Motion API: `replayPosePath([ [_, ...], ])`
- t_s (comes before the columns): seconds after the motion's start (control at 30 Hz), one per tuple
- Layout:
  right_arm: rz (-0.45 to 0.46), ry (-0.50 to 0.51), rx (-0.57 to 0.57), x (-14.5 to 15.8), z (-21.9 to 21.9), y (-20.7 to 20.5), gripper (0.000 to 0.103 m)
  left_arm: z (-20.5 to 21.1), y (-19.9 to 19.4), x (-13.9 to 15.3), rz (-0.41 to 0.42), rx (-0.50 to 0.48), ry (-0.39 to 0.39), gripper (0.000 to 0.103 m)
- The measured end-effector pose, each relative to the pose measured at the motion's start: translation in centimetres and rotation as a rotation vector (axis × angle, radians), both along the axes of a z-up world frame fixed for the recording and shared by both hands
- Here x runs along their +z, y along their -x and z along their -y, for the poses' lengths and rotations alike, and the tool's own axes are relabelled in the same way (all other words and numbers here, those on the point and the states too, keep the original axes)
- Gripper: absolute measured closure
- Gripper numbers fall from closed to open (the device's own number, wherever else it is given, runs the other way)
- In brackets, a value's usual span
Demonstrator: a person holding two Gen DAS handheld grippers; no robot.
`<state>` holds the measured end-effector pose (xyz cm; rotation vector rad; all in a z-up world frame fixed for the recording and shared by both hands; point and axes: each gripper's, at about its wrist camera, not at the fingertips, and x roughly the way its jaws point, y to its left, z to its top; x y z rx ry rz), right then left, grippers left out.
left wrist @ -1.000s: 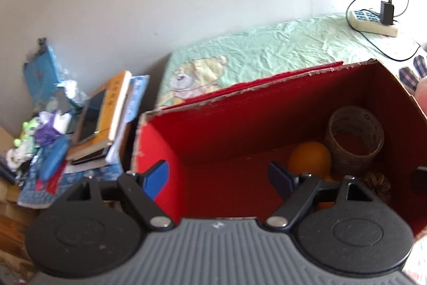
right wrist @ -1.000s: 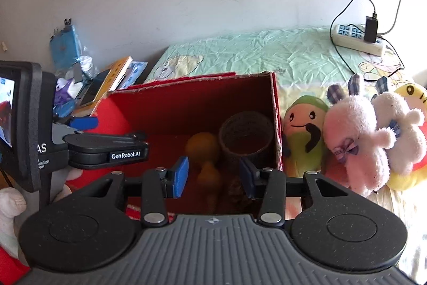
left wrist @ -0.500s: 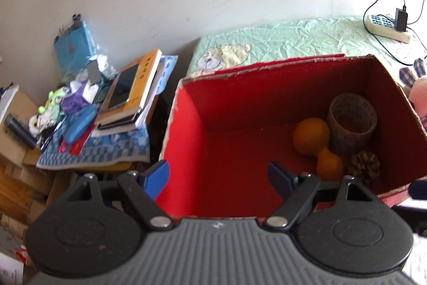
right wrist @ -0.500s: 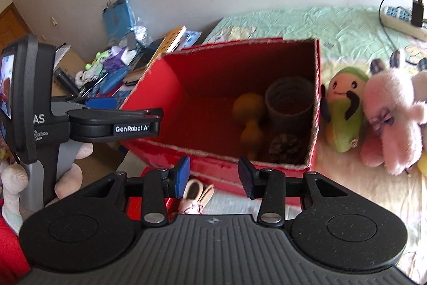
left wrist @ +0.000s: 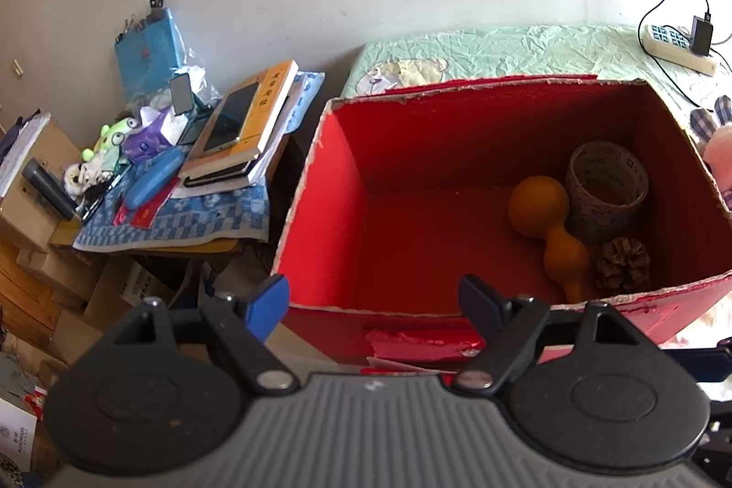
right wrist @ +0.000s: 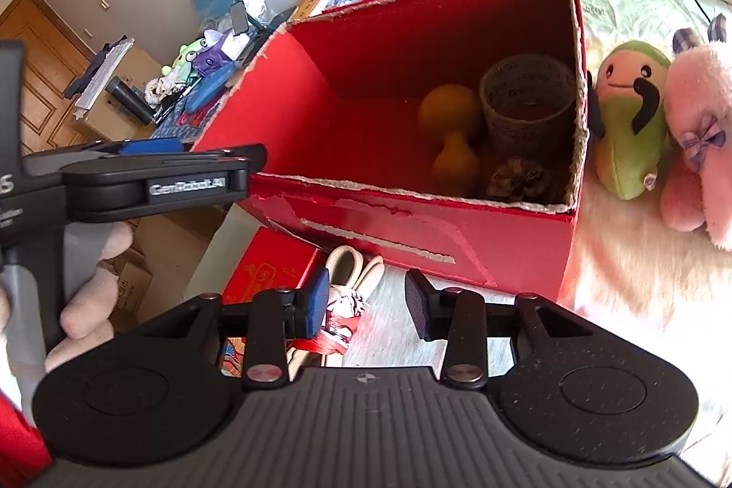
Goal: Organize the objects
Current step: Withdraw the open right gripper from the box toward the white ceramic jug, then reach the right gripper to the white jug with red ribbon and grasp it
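An open red cardboard box (left wrist: 329,186) (right wrist: 293,108) stands on the bed. Inside at its right end lie an orange gourd (left wrist: 546,222) (right wrist: 450,131), a paper-woven cup (left wrist: 606,186) (right wrist: 526,99) and a pine cone (left wrist: 623,263) (right wrist: 521,177). My left gripper (left wrist: 375,305) is open and empty, just in front of the box's near wall. My right gripper (right wrist: 366,300) is open and empty, lower in front of the box, above a small doll with beige loops (right wrist: 352,282). The left gripper (right wrist: 151,172) also shows in the right wrist view.
A green plush (right wrist: 631,131) and pink plush rabbits (right wrist: 700,136) lie right of the box. A flat red gift box (right wrist: 270,268) lies below the box's front. A cluttered side table (left wrist: 183,177) with books and toys stands left. A power strip (left wrist: 677,44) is at the back right.
Both grippers have pulled back and up from the box. The view now looks down into it from farther away. Both stayed open and empty.
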<state>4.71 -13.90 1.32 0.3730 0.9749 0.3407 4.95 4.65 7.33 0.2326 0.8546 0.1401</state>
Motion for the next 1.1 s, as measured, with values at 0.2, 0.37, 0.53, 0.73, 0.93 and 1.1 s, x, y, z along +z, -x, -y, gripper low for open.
replayPosePath([
  [0.2, -0.020, 0.013, -0.008, -0.4, 0.4, 0.3, 0.062, -0.2, 1.4, 0.8, 0.002, 0.003, 0.023, 0.020],
  [0.37, -0.043, -0.001, -0.007, -1.2, 0.7, 0.2, 0.062, 0.0, 2.3, 0.1, -0.032, 0.000, 0.025, 0.019],
  [0.53, -0.057, -0.010, -0.005, -1.6, 0.9, 0.3, 0.062, 0.3, 2.8, -2.0, -0.102, 0.009, 0.019, 0.020],
  [0.73, -0.078, -0.027, -0.021, -1.9, 1.2, 0.2, 0.062, 0.2, 3.0, -3.0, -0.139, -0.015, 0.025, 0.019],
  [0.93, -0.104, -0.043, -0.036, -2.4, 0.9, -0.1, 0.062, 0.1, 2.9, -3.9, -0.174, -0.041, 0.036, 0.019],
  [1.1, -0.120, -0.045, -0.042, -2.6, 0.3, -0.4, 0.061, -0.6, 2.7, -4.4, -0.193, -0.055, 0.056, 0.020],
])
